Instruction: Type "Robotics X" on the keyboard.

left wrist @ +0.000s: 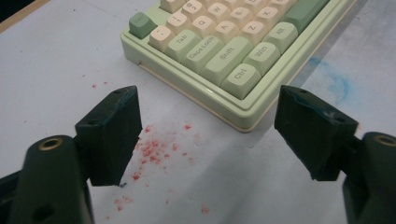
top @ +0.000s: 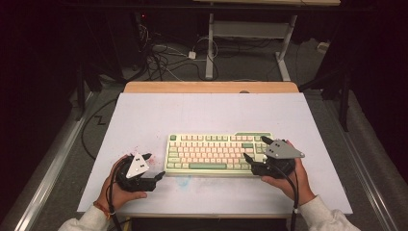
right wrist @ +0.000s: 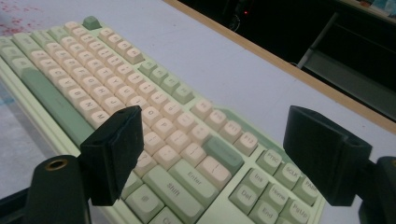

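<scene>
A person's two forearms in pale sleeves come in from the near edge of the table (top: 144, 115), each hand gripping a claw. The left hand (top: 117, 190) holds the left claw (top: 153, 167) low over the white surface just beside the keyboard's (top: 216, 153) left end, its jaws apart and closed on nothing, pointing toward the keyboard's near left corner; in the left gripper view the left claw (left wrist: 208, 126) frames that corner, with red specks (left wrist: 154, 149) scattered on the table between the jaws and a faint blue smudge (left wrist: 336, 81) to the right. The right hand (top: 288, 180) holds the right claw (top: 256, 148) at the keyboard's right end, jaws spread wide over the keys without gripping; a grey three-cornered plate (top: 284, 149) sits on top. The pale green and cream keyboard lies flat near the middle of the table, slightly toward the person. Legible keycaps in the left gripper view include Tab, Caps Lock, Shift, Ctrl, Win and Alt; in the right gripper view, where the right claw (right wrist: 212, 154) hovers, Enter, Shift, Ins, Home, End and Del can be read.
</scene>
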Demonstrator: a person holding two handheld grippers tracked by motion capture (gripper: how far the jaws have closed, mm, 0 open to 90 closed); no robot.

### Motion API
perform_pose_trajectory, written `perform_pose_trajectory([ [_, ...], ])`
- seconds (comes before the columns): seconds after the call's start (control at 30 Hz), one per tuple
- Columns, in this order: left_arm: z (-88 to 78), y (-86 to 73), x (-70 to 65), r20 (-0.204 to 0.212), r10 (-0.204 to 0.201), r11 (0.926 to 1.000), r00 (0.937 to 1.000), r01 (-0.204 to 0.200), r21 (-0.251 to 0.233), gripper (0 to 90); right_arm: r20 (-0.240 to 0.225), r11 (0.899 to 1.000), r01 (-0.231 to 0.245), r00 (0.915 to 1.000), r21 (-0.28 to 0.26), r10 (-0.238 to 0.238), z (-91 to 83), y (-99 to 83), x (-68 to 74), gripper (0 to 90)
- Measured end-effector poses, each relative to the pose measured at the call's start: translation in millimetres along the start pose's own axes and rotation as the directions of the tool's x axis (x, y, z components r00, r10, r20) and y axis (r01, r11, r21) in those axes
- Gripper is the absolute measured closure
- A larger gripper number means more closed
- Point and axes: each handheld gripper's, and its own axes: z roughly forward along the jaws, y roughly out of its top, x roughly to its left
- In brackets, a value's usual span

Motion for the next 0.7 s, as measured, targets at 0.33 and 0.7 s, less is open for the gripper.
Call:
perform_pose_trajectory([
  [0.33, -3.8, 5.5, 4.6, 0.069, -0.025, 0.9995, 0.9973, 0.026, -0.017, 50.4, 0.028, 1.000, 0.012, 0.9995, 0.001, -0.012, -14.5, -17.6, 4.3, 20.5],
  [0.7, 8.5, 27.9, 0.2, 0.170, 0.011, 0.9997, 0.9854, -0.014, 0.018, 87.3, 0.032, 0.999, 0.030, 0.9990, 0.035, -0.032, -25.9, -36.7, 12.1, 20.9],
])
